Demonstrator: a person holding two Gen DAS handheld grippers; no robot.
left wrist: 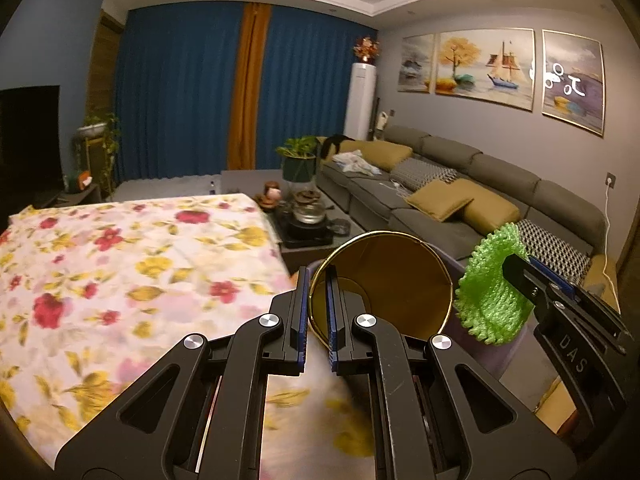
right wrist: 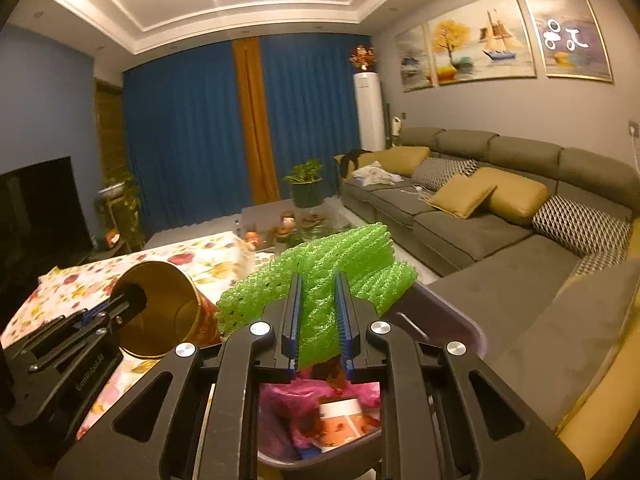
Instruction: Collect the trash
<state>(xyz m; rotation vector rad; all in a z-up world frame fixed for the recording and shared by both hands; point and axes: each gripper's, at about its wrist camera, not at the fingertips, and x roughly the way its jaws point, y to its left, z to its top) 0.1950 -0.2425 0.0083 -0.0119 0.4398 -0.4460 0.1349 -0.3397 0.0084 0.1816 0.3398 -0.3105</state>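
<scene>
Beyond the floral table's (left wrist: 120,264) edge, left gripper (left wrist: 318,316) pinches a cup's (left wrist: 384,280) rim (gold-lined); right gripper (right wrist: 318,320) clamps green foam netting (right wrist: 320,276).

curtains (left wrist: 180,92): blue, orange strip at middle | sofa (right wrist: 500,216): grey, mustard and patterned cushions | paintings (left wrist: 486,66): three on wall | surface (left wrist: 120,264): floral cloth | potted plant (right wrist: 306,188): near sofa end

Both the left gripper (left wrist: 317,312) and right gripper (right wrist: 318,320) are matte black linkages with silver round pivot screws, blue ribbed finger pads and white lettering on their sides.
</scene>
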